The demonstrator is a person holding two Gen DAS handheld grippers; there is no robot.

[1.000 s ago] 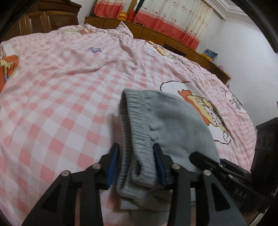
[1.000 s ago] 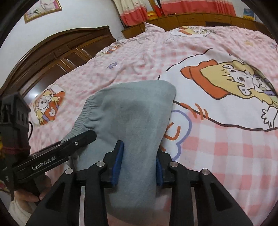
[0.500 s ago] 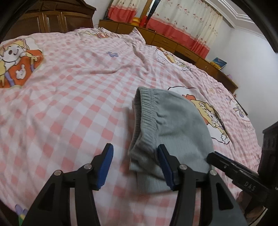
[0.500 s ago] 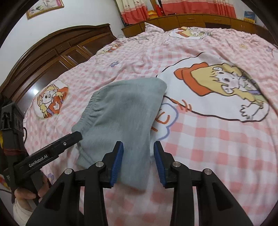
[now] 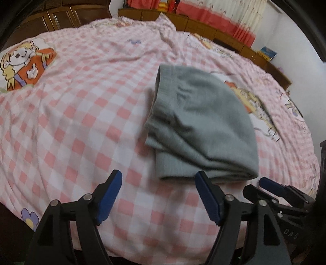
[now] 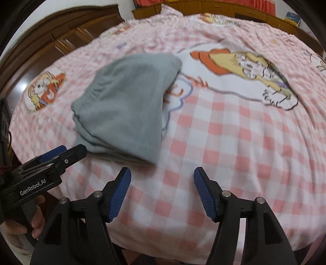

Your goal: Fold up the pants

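Note:
The grey pants (image 5: 201, 126) lie folded into a compact stack on the pink checked bedsheet (image 5: 71, 122), waistband toward the far left. My left gripper (image 5: 159, 195) is open, pulled back just short of the stack's near edge, nothing between its blue pads. In the right wrist view the same grey pants (image 6: 126, 110) lie left of centre, and my right gripper (image 6: 162, 191) is open over bare sheet, near and right of the stack. The left gripper (image 6: 59, 152) shows at that view's left edge, held by a hand (image 6: 34, 222).
The bedsheet (image 6: 234, 142) carries cartoon prints on both sides of the pants. A dark wooden wardrobe (image 6: 61, 40) stands beyond the bed's left side, low wooden cabinets (image 5: 203, 22) and red-and-white curtains (image 5: 224, 14) along the far wall. The bed's near edge lies below both grippers.
Both grippers, shut on the pants' near edge a second ago, have opened, let go and drawn back toward me. The folded pants now rest free on the bed.

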